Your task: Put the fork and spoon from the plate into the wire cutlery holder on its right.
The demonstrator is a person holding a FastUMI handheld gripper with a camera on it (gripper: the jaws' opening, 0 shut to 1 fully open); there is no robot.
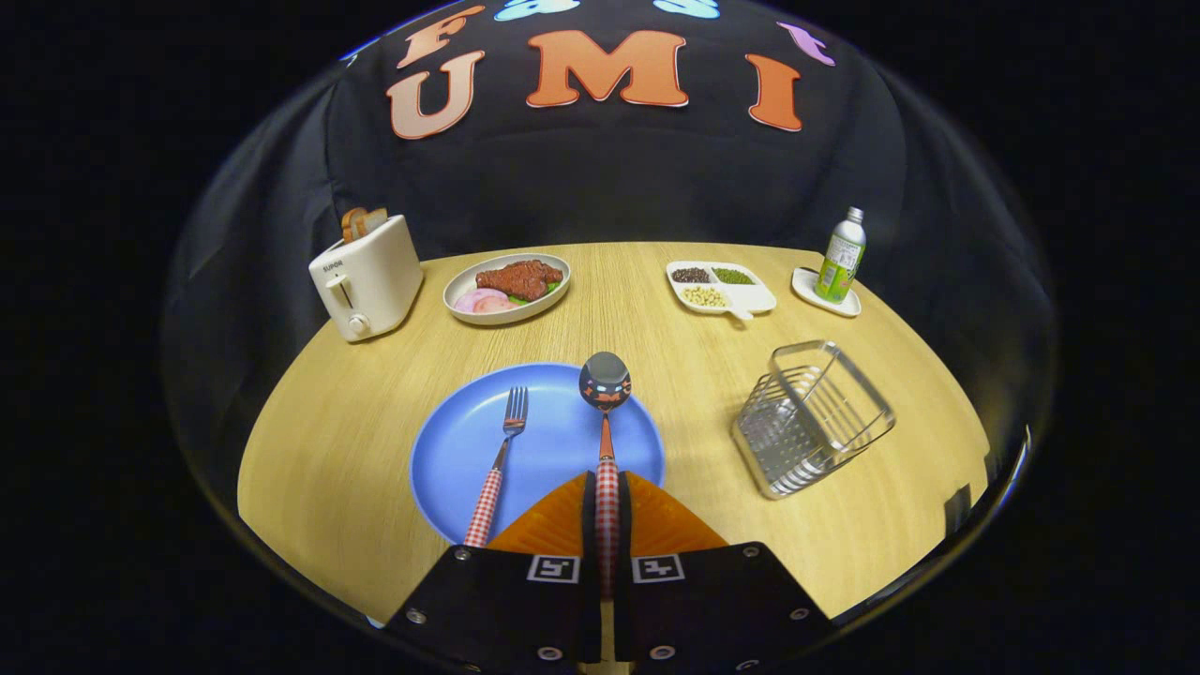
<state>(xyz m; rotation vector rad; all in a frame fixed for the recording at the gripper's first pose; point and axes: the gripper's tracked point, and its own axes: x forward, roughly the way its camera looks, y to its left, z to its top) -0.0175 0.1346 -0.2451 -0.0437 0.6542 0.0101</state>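
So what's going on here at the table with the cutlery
The hand-held gripper is shut on the spoon, both fingers pressing its checked handle, the bowl pointing ahead over the blue plate. The fork lies on the plate just beside it. The wire cutlery holder, right of the plate, has no cutlery in it yet.

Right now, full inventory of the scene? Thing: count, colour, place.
spoon: 1, checked red-white handle, gripped between the jaws, bowl over blue plate
fork: 1, same handle, on blue plate left of spoon
blue plate: 1, ahead of jaws
wire cutlery holder: 1, silver, right of plate
toaster: 1, cream, far left, toast in it
food plate: 1, white, beside toaster
divided dish: 1, white, far right-centre
bottle: 1, green label, on white coaster
table: 1, light wood
gripper: 1, jaws shut on spoon handle
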